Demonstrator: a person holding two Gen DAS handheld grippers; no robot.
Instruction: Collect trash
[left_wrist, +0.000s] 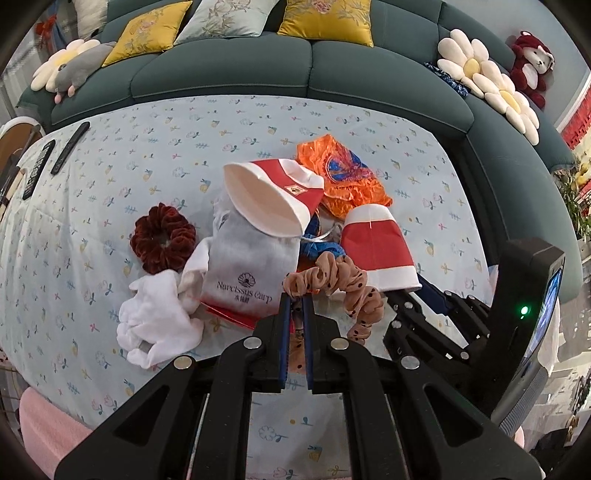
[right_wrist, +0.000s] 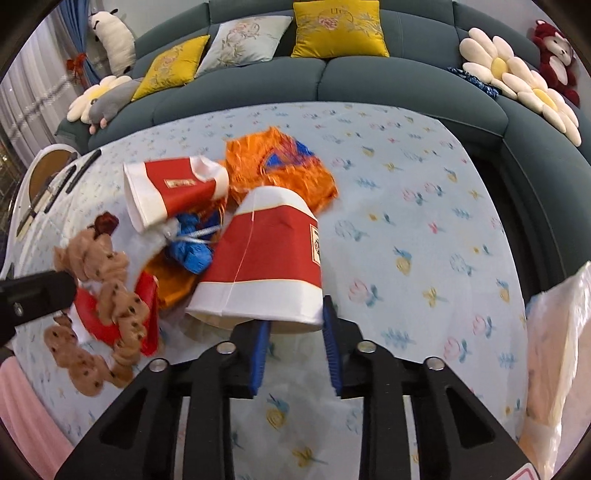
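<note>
My left gripper (left_wrist: 296, 297) is shut on a tan polka-dot scrunchie (left_wrist: 347, 280), pinching one fold of it near the front of the pile. In the right wrist view the same scrunchie (right_wrist: 103, 280) hangs off that gripper's black finger at the left edge. My right gripper (right_wrist: 295, 314) is shut on the rim of a crushed red and white paper cup (right_wrist: 266, 254). One blue pad is hidden behind the rim and the other lies against the cup's right side. A second paper cup (left_wrist: 273, 195) lies on its side over a silver pouch (left_wrist: 247, 273). Behind them are an orange wrapper (left_wrist: 343, 173) and a blue wrapper (right_wrist: 190, 251).
A floral tablecloth (left_wrist: 147, 147) covers the table. A dark red scrunchie (left_wrist: 162, 236) and a crumpled white cloth (left_wrist: 155, 321) lie left of the pile. Two remotes (left_wrist: 70, 147) rest at the far left edge. A white plastic bag (right_wrist: 554, 350) hangs at the right. A teal sofa (left_wrist: 221, 74) curves behind.
</note>
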